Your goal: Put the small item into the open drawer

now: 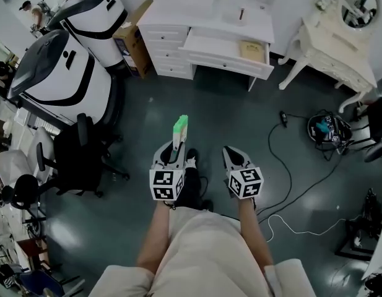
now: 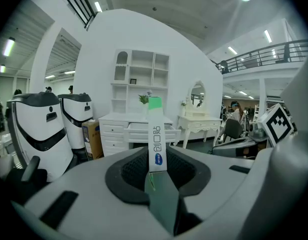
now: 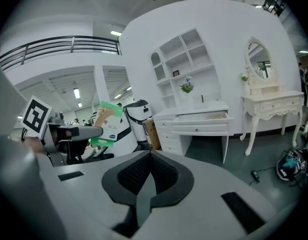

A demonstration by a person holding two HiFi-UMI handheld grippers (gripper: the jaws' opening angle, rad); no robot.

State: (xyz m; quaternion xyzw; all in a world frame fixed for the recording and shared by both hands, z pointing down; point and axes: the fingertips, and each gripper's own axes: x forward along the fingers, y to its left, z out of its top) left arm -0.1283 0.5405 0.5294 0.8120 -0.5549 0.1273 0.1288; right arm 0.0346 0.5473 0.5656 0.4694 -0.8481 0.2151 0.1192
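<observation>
One box [image 1: 180, 127] (in left tool [image 1: 176, 150]), one open drawer [image 1: 218, 47]

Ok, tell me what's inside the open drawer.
A flat tan item lies at the right end of the drawer; the rest of its floor shows bare white. The back, under the desktop, is hidden.

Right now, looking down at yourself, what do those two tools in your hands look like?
The left claw and right claw are pale grey wedge-shaped shells with black ribbed pads lining the mouth. Each carries a white cube printed with black square markers. No cables or sleeves show; the person's clothing is light beige.
</observation>
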